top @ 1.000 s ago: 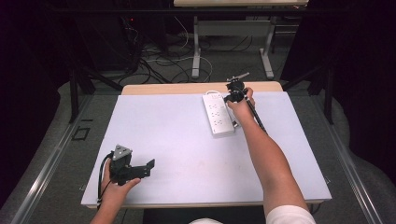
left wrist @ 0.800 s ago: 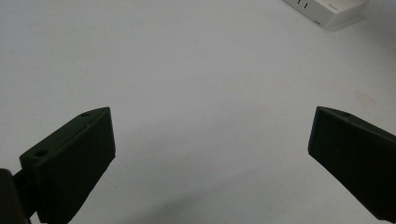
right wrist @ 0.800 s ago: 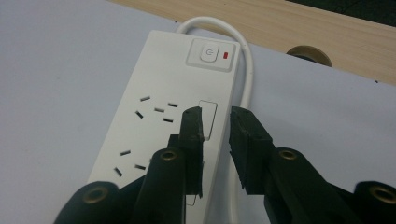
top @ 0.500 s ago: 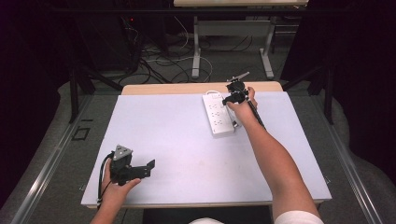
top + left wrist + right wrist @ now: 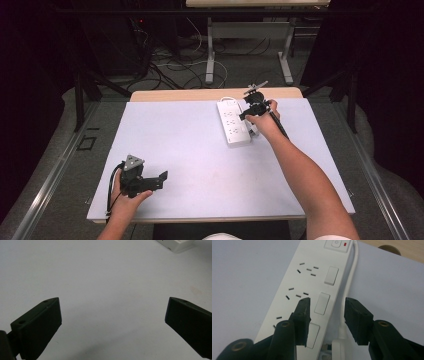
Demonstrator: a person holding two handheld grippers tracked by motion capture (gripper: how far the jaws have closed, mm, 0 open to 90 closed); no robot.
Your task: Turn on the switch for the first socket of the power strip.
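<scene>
A white power strip (image 5: pixel 233 121) lies at the far right of the white table (image 5: pixel 190 135), its red-lit switch (image 5: pixel 345 244) at the far end. My right gripper (image 5: pixel 248 112) hovers over its right side. In the right gripper view the jaws (image 5: pixel 327 307) stand apart, having just been opening; a rocker switch (image 5: pixel 322 303) and the white cable (image 5: pixel 348 282) lie beneath the gap, and nothing is pressed. A white plug (image 5: pixel 339 347) rests beside the strip. Near the front left edge, my left gripper (image 5: pixel 160 177) is wide open over bare table (image 5: pixel 100 277), with the strip's corner (image 5: pixel 177 245) far off.
A wooden tabletop edge (image 5: pixel 200 95) runs behind the white surface, with a round hole (image 5: pixel 388 248) near the cable. Cables (image 5: pixel 175 65) and desk legs (image 5: pixel 210 50) stand on the floor beyond. The person's right forearm (image 5: pixel 300 175) crosses the table's right half.
The right hand has drawn back slightly along the strip toward the person. The left hand and the strip have stayed put.
</scene>
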